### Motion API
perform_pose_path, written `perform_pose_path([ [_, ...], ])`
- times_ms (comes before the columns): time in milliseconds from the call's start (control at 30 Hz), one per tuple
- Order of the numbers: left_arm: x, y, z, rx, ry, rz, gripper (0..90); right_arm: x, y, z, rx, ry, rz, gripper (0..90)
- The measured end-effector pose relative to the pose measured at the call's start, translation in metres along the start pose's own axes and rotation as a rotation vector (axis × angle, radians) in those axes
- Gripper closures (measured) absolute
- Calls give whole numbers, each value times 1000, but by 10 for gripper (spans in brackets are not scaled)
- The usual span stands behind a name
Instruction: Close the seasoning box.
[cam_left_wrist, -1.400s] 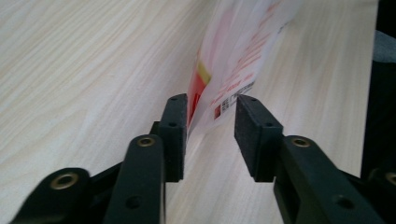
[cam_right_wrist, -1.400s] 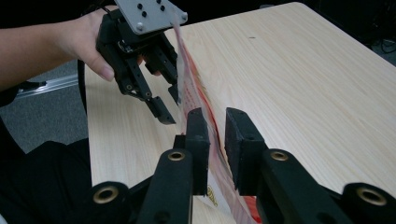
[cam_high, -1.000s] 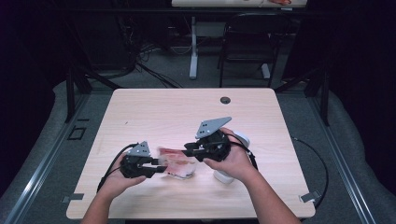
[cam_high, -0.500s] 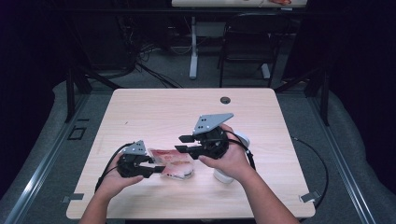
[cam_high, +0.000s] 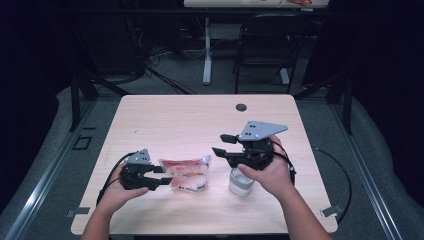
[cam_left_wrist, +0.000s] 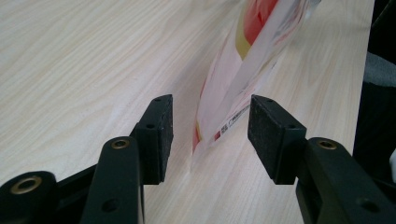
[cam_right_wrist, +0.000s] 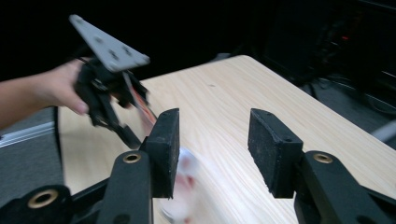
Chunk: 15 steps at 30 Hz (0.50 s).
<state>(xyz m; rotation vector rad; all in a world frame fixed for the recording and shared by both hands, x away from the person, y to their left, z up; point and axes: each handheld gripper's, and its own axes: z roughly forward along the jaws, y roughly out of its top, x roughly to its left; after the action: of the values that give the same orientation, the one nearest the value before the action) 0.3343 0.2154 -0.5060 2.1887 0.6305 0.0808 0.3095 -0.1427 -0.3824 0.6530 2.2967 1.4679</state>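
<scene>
1. Dark room with cables and a chair (cam_high: 260, 45) behind a pale wooden table (cam_high: 180, 120).
2. On the near middle of the table lies a red and white pouch (cam_high: 186, 172), flat on the wood.
3. At the pouch's left end sits the left gripper (cam_high: 161, 177), jaws spread apart; the left gripper view shows the pouch's edge (cam_left_wrist: 233, 93) standing between the two pads, touching neither.
4. Held above the table to the right of the pouch, the right gripper (cam_high: 220, 144) is raised with its jaws wide apart, clasping nothing, and points toward the pouch's side.
5. Under the right hand (cam_high: 267, 172) stands a small white cup (cam_high: 240, 182), just right of the pouch and apart from it.
</scene>
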Motion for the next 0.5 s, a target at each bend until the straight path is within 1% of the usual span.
perform_pose_path([
  [100, 1, 0, -3, -8, 5, -3, 507, -12, -14, -8, 4, -32, 42, 530],
  [167, 1, 0, -4, -10, 6, -6, 507, -17, -21, -12, 1, -52, 59, 524],
  [300, 1, -1, -4, -5, 12, -8, 507, -21, -31, -18, -3, -66, 78, 518],
  [500, 2, -2, -5, -12, 20, -16, 507, -22, -44, -27, -23, -78, 101, 518],
])
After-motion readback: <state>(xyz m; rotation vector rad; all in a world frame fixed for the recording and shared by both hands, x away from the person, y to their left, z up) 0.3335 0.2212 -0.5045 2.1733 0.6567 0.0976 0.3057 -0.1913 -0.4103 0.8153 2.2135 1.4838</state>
